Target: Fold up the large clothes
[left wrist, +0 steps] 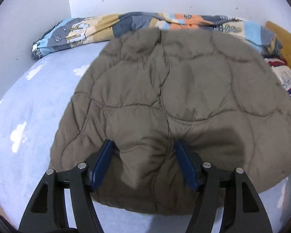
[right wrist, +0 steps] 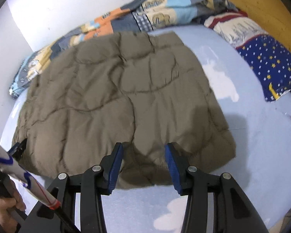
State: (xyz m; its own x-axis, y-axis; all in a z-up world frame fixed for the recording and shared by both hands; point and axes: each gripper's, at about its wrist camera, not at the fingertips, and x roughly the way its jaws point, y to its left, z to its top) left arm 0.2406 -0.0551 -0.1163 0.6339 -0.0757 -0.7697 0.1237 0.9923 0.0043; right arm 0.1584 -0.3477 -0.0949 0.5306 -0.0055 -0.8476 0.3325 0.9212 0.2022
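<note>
Between and beyond the blue-padded black fingers (left wrist: 181, 151) lies an olive-brown quilted jacket (left wrist: 184, 89) stitched in curved, scale-like lines. Under it spreads a pale blue sheet (right wrist: 252, 136) with white cloud shapes. Past the jacket, a patchwork blanket (right wrist: 159, 13) shows blue, grey, orange and cream blocks with cartoon prints. Right of the fingers sits a navy pillow (right wrist: 269, 66) dotted with yellow stars and white specks.

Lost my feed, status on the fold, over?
Left gripper open, right gripper open, both straddling the near hem. Quilted jacket flat on bed sheet. Nothing in the way.
</note>
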